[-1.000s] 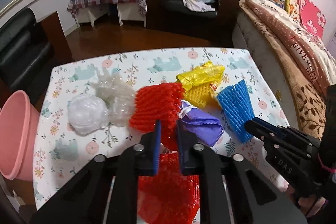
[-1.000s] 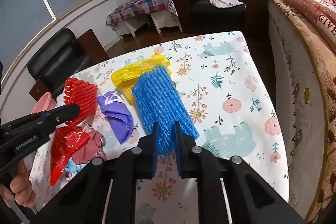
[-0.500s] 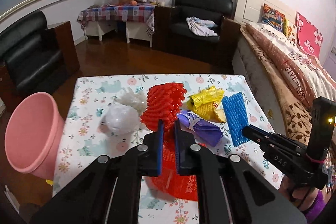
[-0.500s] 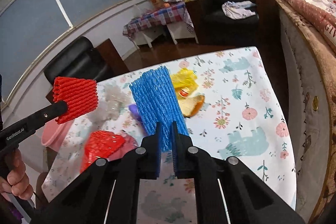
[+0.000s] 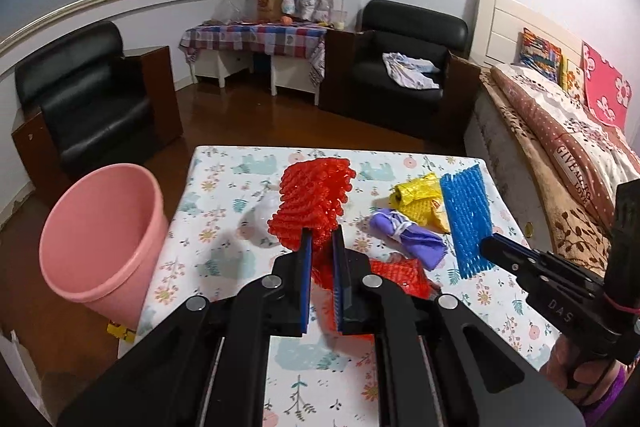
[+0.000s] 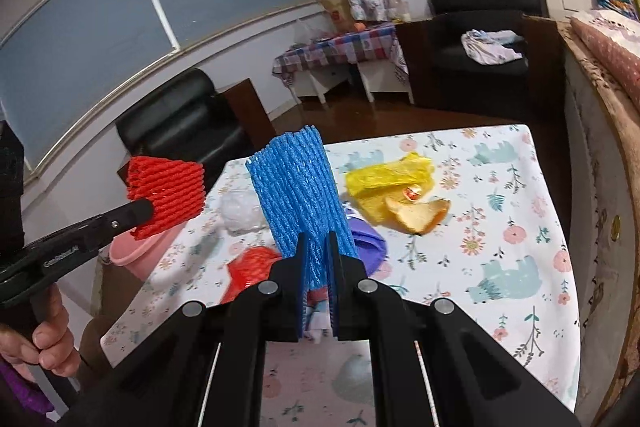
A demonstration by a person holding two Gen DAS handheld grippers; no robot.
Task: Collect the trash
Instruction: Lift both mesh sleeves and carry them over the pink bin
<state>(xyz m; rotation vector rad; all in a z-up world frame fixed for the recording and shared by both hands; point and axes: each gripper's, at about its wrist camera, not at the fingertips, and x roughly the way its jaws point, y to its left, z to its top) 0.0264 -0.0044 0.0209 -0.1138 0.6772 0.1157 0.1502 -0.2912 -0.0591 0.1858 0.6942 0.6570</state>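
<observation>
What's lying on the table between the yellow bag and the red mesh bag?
The purple bag lies between the yellow bag and the red mesh bag, clearest in the left wrist view.

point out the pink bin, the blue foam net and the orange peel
pink bin (image 5: 102, 239): left wrist view, inner wall.
blue foam net (image 6: 298, 195): right wrist view, middle of the ribbing.
orange peel (image 6: 418, 215): right wrist view, pale inner side.

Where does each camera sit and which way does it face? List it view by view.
Left wrist: on the left gripper, facing down over the table; its fingers pinch the red net.
Right wrist: on the right gripper, facing the table; it pinches the blue net; a hand shows.
Shared: both nets, yellow bag, pink bin.
</observation>
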